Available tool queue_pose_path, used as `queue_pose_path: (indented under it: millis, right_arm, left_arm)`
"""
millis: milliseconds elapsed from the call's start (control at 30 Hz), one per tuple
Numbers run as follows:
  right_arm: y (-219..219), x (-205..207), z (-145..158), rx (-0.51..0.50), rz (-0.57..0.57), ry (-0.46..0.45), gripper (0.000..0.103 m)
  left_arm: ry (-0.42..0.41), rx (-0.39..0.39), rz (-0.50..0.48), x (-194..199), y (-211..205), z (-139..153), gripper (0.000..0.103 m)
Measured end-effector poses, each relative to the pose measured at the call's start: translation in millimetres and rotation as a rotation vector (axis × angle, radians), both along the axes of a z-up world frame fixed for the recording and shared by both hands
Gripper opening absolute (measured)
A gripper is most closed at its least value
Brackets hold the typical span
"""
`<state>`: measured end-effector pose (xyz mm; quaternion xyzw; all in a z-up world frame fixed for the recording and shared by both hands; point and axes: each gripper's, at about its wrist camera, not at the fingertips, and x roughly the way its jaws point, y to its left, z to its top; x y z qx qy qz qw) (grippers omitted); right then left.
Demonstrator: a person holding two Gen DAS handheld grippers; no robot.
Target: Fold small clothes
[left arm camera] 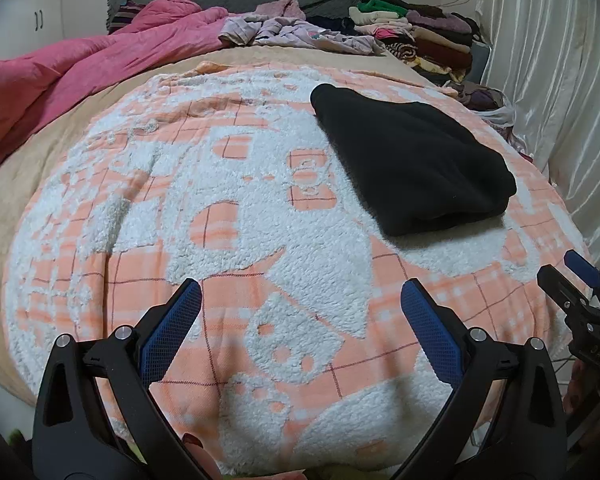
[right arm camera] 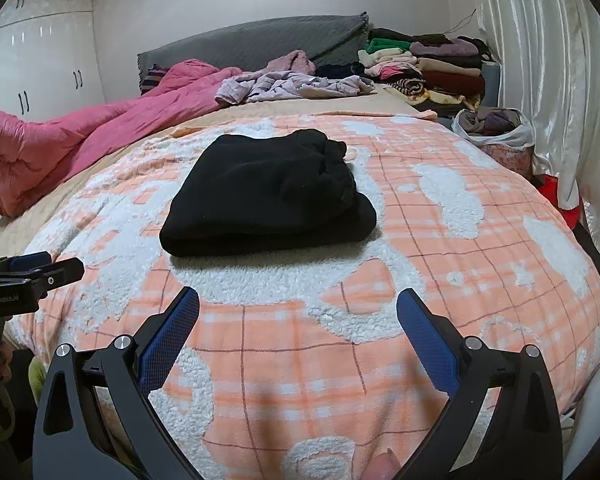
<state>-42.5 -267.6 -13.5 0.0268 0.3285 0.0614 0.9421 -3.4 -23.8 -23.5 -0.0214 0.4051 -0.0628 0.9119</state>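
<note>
A black garment lies folded into a thick rectangle on the orange-and-white fleece blanket; in the right wrist view the same black garment sits straight ahead. My left gripper is open over the blanket, near its front edge and to the left of the garment, holding nothing. My right gripper is open too, a short way in front of the garment, empty. Each gripper shows at the edge of the other's view: the right gripper and the left gripper.
A crumpled pink duvet lies at the far left. Loose pale clothes and a stack of folded clothes sit by the grey headboard. A bag of clothes stands beside the white curtain.
</note>
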Motion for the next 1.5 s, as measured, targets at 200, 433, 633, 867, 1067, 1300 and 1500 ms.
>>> queue_pose_path:
  millis: [200,433,633,867,1067,1300,1500]
  right_arm:
    - [-0.9,-1.0,2.3,0.019,0.002,-0.003,0.099]
    - [-1.4,-1.6,3.3,0.017,0.003,-0.005,0.099]
    - [0.0,-0.5,5.6,0.019,0.009,-0.004,0.099]
    - [2.9,0.9,6.2,0.015,0.016,-0.001,0.099]
    - [1.9,0.2,6.5,0.01,0.004,-0.011,0.099]
    - [0.9,2.5,4.9,0.002,-0.007,-0.007,0.099]
    - [-2.2,2.3,2.3,0.0,-0.017,-0.004,0.099]
  left_arm:
    - [0.004,-0.012,-0.005,-0.3,0.5,0.7,0.093]
    - [0.002,-0.013,-0.005,0.0,1.3,1.9,0.093]
    - [0.001,-0.01,-0.004,-0.1,1.2,2.3,0.093]
    - [0.004,-0.007,0.005,-1.4,2.1,4.6,0.093]
    - [0.002,0.009,0.014,-1.8,4.5,8.1,0.093]
    - [0.007,0.014,0.017,-1.5,4.1,6.8,0.093]
    - [0.013,0.022,0.004,-0.7,2.1,3.9,0.093]
